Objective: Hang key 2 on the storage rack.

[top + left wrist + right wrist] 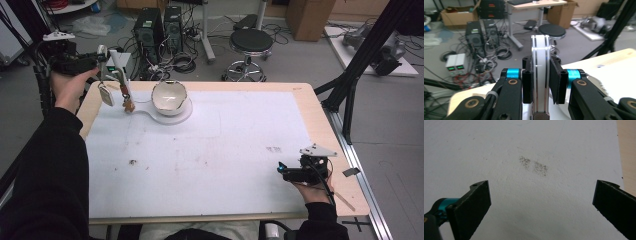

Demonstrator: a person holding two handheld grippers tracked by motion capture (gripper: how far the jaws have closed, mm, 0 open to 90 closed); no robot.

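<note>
Clamped in the left gripper (541, 85) is a tool (539, 75) with a white, black-striped handle, which stands upright between the black pads (555, 82) and is pressed from both sides. Seen from above, that gripper (100, 62) is held in a hand (70, 85) over the far left corner of the table (310, 115), left of the bowl (169, 96). From the tool's handle, thin parts hang down towards the mat (200, 160), and a small brown piece (129, 105) is seen at the lower tip, left of the bowl and close to the mat. Whether that piece touches the mat cannot be told.

The bowl is white with a chipped-looking rim and is set on a white plate (182, 116) at the far side of the mat.

Well apart from the bowl, at the near right corner of the table, the right gripper (292, 172) is held low in the other hand (312, 192). Its pads (471, 205) are spread wide with nothing between them, above a grey smudge (534, 166) on the mat.

Beyond the table, past the bowl, a black stool (250, 42) and two computer towers (160, 27) are seen on the floor.
</note>
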